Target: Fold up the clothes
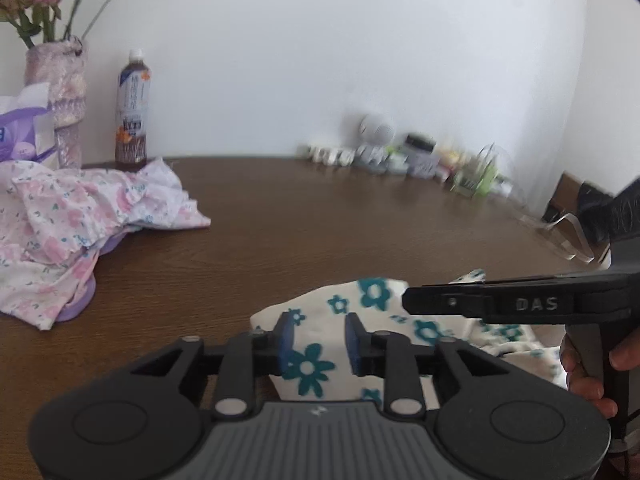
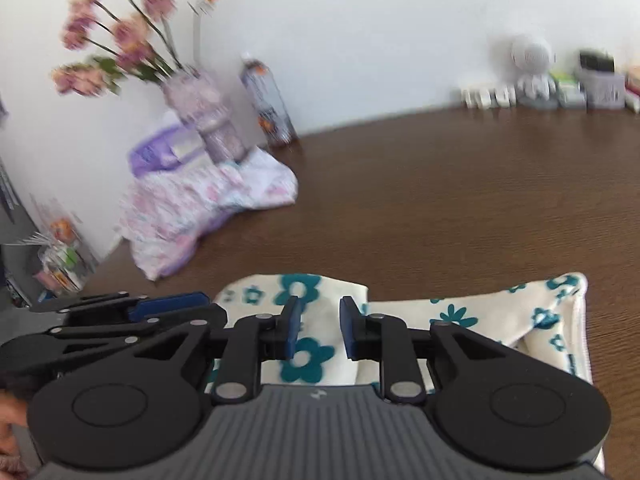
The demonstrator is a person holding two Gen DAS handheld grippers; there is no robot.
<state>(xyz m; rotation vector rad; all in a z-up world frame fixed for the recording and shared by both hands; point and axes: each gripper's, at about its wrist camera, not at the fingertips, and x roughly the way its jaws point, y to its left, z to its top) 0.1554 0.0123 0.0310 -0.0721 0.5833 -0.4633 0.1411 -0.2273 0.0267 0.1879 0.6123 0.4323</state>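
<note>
Two garments lie on the brown bench [image 2: 440, 208], and the vase of flowers [image 2: 204, 120] at the back wall serves as the reference mark. Just in front of the vase, touching its base, sits a crumpled pink floral garment [image 2: 192, 216], heaped and unfolded, with a tissue pack [image 2: 160, 152] on one side of the vase and a drink bottle [image 2: 268, 108] on the other. Well forward of the vase and to its right lies the cream cloth with teal flowers [image 2: 460, 316], partly doubled over, one layer lapped across another. The left gripper [image 1: 319, 340] hovers over the end of that cloth nearer the vase, released, its blue pads apart and nothing between them. The right gripper [image 2: 319, 330] hangs over the same cloth further from the vase, likewise released and empty. In judgement, the cloth is light, soft and limp; it will sag and slide on itself. A hold is best taken at a corner or hemmed edge, pinching every layer, both ends lifted evenly.
</note>
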